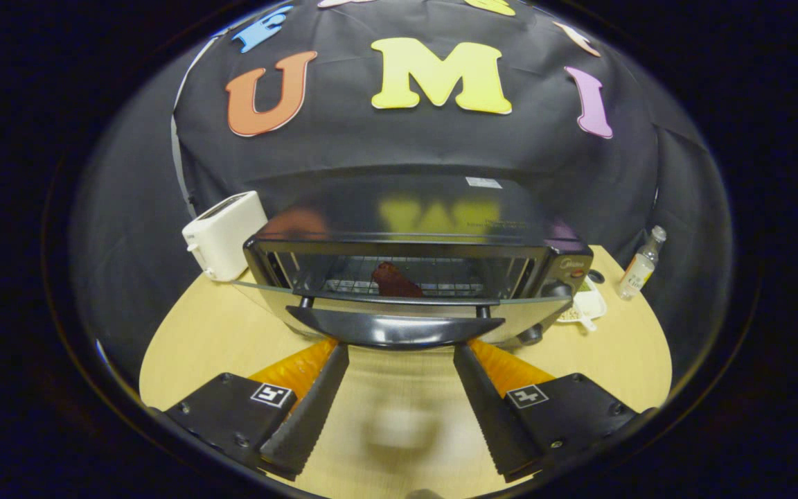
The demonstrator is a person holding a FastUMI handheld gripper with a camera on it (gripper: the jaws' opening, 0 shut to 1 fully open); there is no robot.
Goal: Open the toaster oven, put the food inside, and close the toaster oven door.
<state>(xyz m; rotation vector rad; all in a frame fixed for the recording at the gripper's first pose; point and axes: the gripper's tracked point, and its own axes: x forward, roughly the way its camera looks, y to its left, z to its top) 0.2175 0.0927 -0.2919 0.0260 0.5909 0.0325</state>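
A black toaster oven (pixel 413 229) stands on the wooden table (pixel 191 346), straight ahead of my fingers. Its glass door (pixel 260 291) hangs partly open, tilted toward me, with the dark curved handle (pixel 395 329) at its near edge. A reddish-brown piece of food (pixel 395 281) lies on the wire rack inside. My gripper (pixel 399 353) is open, its two fingertips just under and beside the handle. Nothing is held between the fingers (pixel 316 402).
A white toaster (pixel 222 235) stands left of the oven. To the right lie a small white dish (pixel 582 308) and a small clear bottle (pixel 640 267) near the table's far right edge. The oven's knobs (pixel 569 277) sit on its right side.
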